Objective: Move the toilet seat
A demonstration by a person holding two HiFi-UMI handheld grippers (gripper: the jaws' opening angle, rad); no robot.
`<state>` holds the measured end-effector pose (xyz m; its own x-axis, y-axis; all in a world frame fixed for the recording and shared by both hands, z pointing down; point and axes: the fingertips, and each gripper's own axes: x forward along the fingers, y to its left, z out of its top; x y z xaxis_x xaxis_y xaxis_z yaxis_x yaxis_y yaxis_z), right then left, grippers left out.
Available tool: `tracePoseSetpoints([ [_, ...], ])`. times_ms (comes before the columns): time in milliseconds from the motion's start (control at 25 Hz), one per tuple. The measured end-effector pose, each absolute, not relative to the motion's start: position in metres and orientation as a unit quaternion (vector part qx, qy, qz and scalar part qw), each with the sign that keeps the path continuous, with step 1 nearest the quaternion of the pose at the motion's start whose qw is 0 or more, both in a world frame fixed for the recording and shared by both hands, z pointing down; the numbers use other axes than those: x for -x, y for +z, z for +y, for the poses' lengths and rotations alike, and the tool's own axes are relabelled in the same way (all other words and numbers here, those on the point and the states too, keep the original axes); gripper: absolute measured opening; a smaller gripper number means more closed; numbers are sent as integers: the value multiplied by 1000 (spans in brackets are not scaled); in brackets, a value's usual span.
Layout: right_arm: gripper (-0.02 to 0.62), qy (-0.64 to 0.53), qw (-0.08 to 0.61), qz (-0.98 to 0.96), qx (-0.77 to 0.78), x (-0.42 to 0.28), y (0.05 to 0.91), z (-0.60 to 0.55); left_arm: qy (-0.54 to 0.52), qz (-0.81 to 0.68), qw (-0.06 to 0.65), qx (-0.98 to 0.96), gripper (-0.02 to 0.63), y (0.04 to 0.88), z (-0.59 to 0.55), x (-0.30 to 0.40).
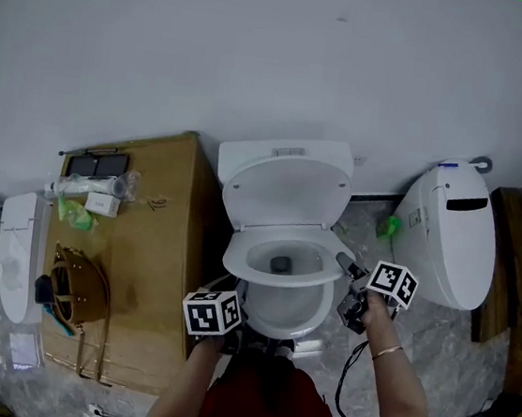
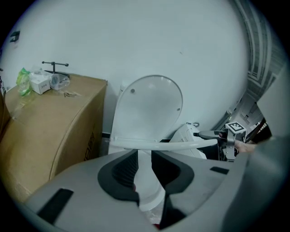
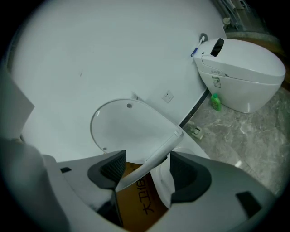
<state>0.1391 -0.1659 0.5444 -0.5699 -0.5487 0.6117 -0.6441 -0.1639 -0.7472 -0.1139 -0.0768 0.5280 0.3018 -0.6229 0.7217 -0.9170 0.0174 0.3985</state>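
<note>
**A:** Where's the white oval plastic toilet seat (image 1: 236,256)?

**B:** It's over the white bowl (image 1: 276,313) with its front edge lifted. The hinge is at twelve o'clock, under the upright round white lid (image 1: 287,192).

**A:** And the grips?

**B:** The left gripper (image 2: 143,156) is clamped on the rim at seven o'clock. The right gripper (image 3: 148,156) has its jaws apart at four o'clock, with the seat's thin edge running between them.

**A:** Room to swing?

**B:** There's open space up to the lid. A brown cardboard box (image 1: 144,236) sits close at nine o'clock, and a second white toilet (image 1: 446,235) stands at three.
</note>
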Motion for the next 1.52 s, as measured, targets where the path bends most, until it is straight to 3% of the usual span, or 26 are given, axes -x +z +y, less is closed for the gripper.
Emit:
tracePoseSetpoints([
  [320, 296, 559, -22, -691, -457, -145, 504, -179, 152, -577, 422, -683, 100, 512, -104, 119],
  [480, 282, 486, 19, -738, -467, -144, 484, -185, 145, -584, 412, -684, 100, 505, -119, 123],
  [760, 188, 378, 57, -780, -495, -132, 455, -194, 139, -596, 401, -681, 100, 497, -139, 128],
  [1040, 124, 366, 94, -793, -477, -114, 465, -193, 131, -604, 385, -685, 100, 491, -155, 131],
  [1520, 114, 315, 143, -798, -494, -88, 476, -234, 99, -627, 339, -694, 89, 483, -183, 136],
])
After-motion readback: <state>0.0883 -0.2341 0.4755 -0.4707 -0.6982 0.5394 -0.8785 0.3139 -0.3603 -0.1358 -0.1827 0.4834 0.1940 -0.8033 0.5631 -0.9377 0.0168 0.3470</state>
